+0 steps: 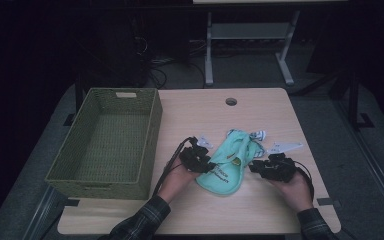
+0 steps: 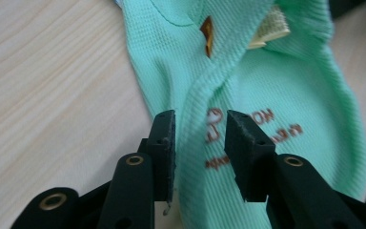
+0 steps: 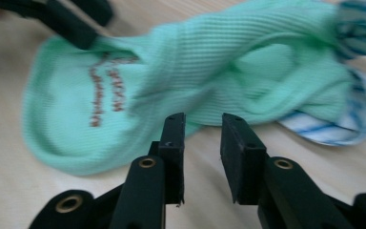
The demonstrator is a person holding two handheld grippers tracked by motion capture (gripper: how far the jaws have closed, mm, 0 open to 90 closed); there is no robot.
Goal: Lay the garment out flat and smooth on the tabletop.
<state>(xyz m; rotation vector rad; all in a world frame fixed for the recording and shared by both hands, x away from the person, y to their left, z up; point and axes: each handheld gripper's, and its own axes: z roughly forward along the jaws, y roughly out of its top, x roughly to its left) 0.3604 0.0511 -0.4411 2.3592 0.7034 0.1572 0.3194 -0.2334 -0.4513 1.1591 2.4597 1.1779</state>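
Pale wooden table [image 1: 260,112] fills the middle of the high view, a green woven basket [image 1: 111,141] at its left. Lower centre lies a mint-green garment [image 1: 228,162], the left gripper [image 1: 203,163] touching its left edge, the right gripper [image 1: 258,165] just beside its right. Left gripper view: jaws apart, straddling a raised fold of the garment [image 2: 267,90]. Right gripper view: jaws apart over bare wood, garment [image 3: 195,71] across the upper frame, a blue-striped white cloth [image 3: 343,119] tucked at its right end.

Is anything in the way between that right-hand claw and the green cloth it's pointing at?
Nothing visible. In the right gripper view, bare wooden table lies between the open right gripper and the mint-green cloth. The left gripper already straddles a raised fold of it.
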